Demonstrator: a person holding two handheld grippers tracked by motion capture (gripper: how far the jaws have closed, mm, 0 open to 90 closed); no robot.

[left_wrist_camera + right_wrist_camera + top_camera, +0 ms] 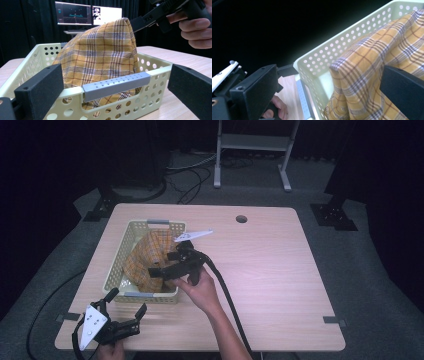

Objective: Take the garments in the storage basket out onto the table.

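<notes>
A yellow plaid cloth (147, 260) stands heaped in a peak inside a pale perforated basket (120, 252) on the left half of the wooden table. My right gripper (165, 265) hovers over the basket's near right part, jaws wide apart, open. In the right gripper view the cloth (372, 65) lies between and under the right gripper (327, 72), one jaw overlapping it. The left gripper (126, 301) rests near the table's front left corner, open, pointing at the basket's grey handle (116, 83). The left gripper view has the cloth (100, 55) rising above the rim, the right gripper's tip (140, 21) beside its peak.
The table (270, 270) has a round hole (241, 218) near its far edge. A thick black cable (225, 290) trails from the right gripper toward the front. A metal stand (252, 142) sits on the floor beyond. Monitors (87, 13) glow behind the basket.
</notes>
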